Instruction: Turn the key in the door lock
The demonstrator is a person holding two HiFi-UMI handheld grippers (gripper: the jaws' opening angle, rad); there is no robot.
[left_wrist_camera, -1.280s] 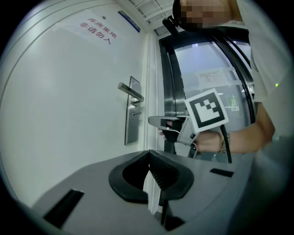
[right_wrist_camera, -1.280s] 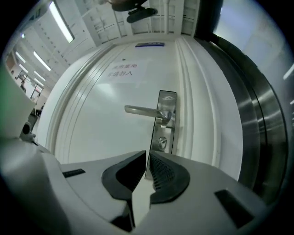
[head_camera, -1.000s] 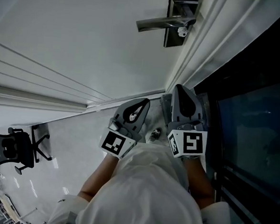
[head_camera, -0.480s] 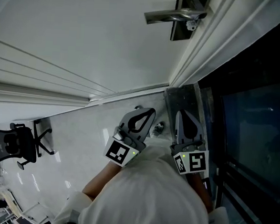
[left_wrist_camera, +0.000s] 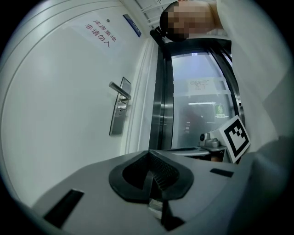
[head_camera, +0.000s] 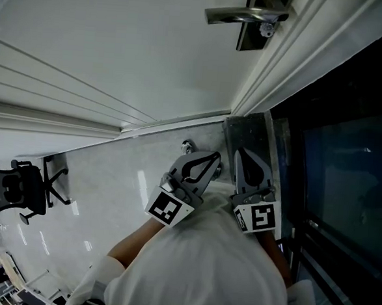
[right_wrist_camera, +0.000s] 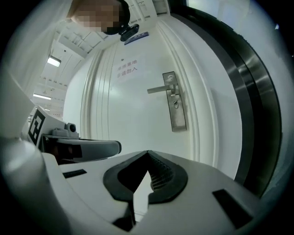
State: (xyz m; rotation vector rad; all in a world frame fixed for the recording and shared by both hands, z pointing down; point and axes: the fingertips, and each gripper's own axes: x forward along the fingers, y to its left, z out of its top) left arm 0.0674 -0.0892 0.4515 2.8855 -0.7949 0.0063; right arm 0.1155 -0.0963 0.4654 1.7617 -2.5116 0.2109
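Key (head_camera: pixel 267 30) noted as a small pale piece just under the lever handle (head_camera: pixel 236 15), on the lock plate (right_wrist_camera: pixel 175 108) at the latch edge of the door (head_camera: pixel 120 52); too small to read further. Judged light, rigid metal, smooth and slip-prone; best pinched flat across the bow, squarely, to turn without slipping off. Left tongs (left_wrist_camera: pixel 148 152) and right tongs (right_wrist_camera: pixel 147 152) both closed tip to tip, empty, well apart from the lock. Counted: one key, one lever handle, one lock plate, two tongs.
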